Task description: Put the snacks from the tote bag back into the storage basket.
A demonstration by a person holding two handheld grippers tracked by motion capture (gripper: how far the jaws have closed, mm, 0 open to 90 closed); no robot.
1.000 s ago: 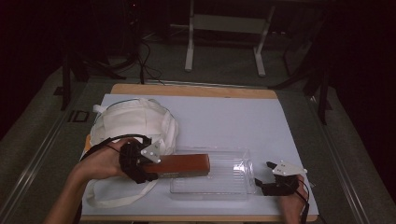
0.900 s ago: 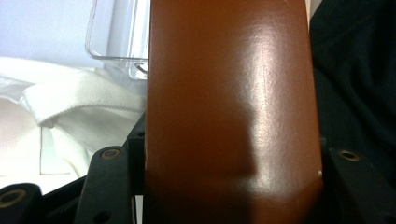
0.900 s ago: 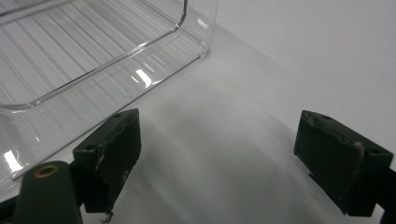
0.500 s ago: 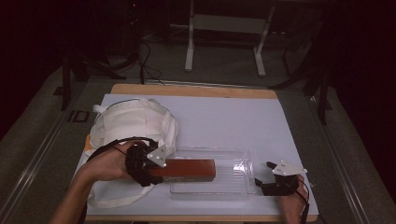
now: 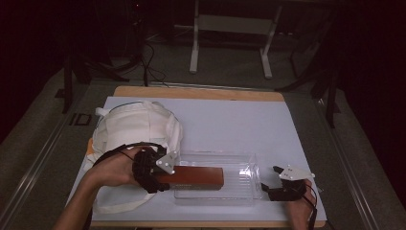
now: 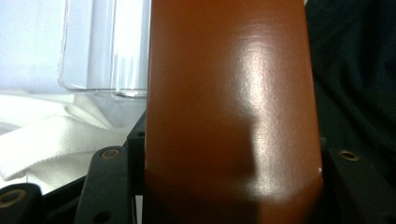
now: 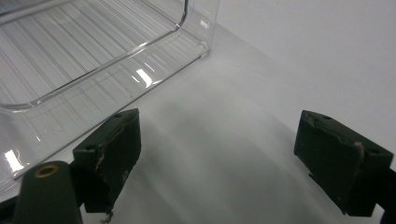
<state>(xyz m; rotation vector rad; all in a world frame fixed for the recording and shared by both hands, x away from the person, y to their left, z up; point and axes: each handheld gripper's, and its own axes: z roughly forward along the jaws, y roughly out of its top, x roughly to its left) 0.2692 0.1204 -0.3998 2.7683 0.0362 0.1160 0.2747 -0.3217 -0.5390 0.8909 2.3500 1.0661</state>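
Since the earlier frame I have carried the brown box (image 5: 194, 176) farther over the clear plastic tray (image 5: 239, 160); left tongs (image 5: 158, 173) clamp its near end. Right tongs (image 7: 231, 156), gaping and empty, sit beside the tray's right wall. Lowering comes next, I judge.

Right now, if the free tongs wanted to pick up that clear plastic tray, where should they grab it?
Probably the tray's short right-hand wall, coming in from the right where the open right tongs already sit. That rim is thin and upright, so one jaw can slip inside and one outside. The left end is taken up by the brown box held in the left tongs.
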